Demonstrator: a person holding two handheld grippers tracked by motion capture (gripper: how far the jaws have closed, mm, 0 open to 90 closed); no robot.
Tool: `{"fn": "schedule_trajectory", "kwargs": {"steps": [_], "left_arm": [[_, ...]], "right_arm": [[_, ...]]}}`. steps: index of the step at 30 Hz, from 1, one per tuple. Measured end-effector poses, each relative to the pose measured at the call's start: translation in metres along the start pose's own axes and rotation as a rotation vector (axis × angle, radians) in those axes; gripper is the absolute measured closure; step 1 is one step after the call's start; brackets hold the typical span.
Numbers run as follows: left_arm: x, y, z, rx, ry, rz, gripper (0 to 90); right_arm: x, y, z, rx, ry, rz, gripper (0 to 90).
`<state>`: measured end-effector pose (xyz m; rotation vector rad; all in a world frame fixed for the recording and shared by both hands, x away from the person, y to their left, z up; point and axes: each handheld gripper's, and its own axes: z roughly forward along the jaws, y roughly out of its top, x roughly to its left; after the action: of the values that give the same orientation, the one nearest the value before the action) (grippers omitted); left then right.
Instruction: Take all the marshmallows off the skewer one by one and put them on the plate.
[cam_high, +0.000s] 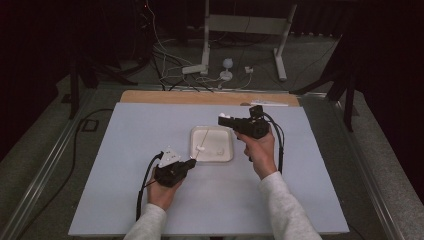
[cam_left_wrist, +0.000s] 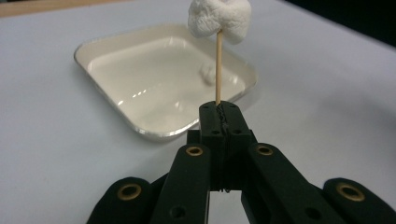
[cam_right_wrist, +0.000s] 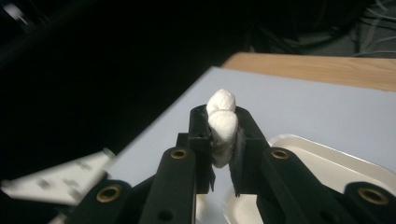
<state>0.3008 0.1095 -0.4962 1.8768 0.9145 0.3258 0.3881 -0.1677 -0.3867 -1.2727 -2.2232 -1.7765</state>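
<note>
L gripper view: skewer (cam_left_wrist: 217, 70) spears marshmallow (cam_left_wrist: 219, 19).

White table (cam_high: 125, 200), wooden strip (cam_high: 150, 97) at far edge, cables (cam_high: 170, 75) on floor.

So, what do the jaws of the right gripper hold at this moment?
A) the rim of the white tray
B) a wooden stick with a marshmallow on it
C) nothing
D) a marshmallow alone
D: in the right gripper view the right gripper has its jaws pressed on a white marshmallow, squeezed between them; the wooden stick is in the left gripper.
</note>
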Motion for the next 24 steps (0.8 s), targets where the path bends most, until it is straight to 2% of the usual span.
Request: {"fn": "schedule_trajectory", "kwargs": {"steps": [6,9,15,17,20,22,24], "left_arm": [[0.000,0.002,-0.002,-0.009,-0.001,-0.019,90.0],[0.002,0.002,-0.002,-0.015,0.000,-0.037,90.0],[0.006,0.002,-0.005,-0.026,0.001,-0.056,90.0],[0.006,0.003,-0.005,-0.027,-0.001,-0.056,90.0],[0.006,0.003,-0.005,-0.026,-0.006,-0.058,90.0],[0.006,0.003,-0.004,-0.022,-0.008,-0.061,90.0],[0.007,0.003,-0.004,-0.023,-0.010,-0.065,90.0]], "right_arm": [[-0.006,-0.012,0.012,0.038,-0.015,0.007,79.8],[-0.009,-0.018,0.017,0.056,-0.037,0.003,79.2],[-0.018,-0.030,0.021,0.094,-0.097,-0.005,78.0],[-0.023,-0.038,0.025,0.126,-0.134,-0.011,77.2],[-0.027,-0.044,0.027,0.144,-0.151,-0.011,76.7],[-0.033,-0.052,0.033,0.193,-0.185,-0.024,75.8],[-0.035,-0.055,0.034,0.208,-0.195,-0.025,75.7]]}}
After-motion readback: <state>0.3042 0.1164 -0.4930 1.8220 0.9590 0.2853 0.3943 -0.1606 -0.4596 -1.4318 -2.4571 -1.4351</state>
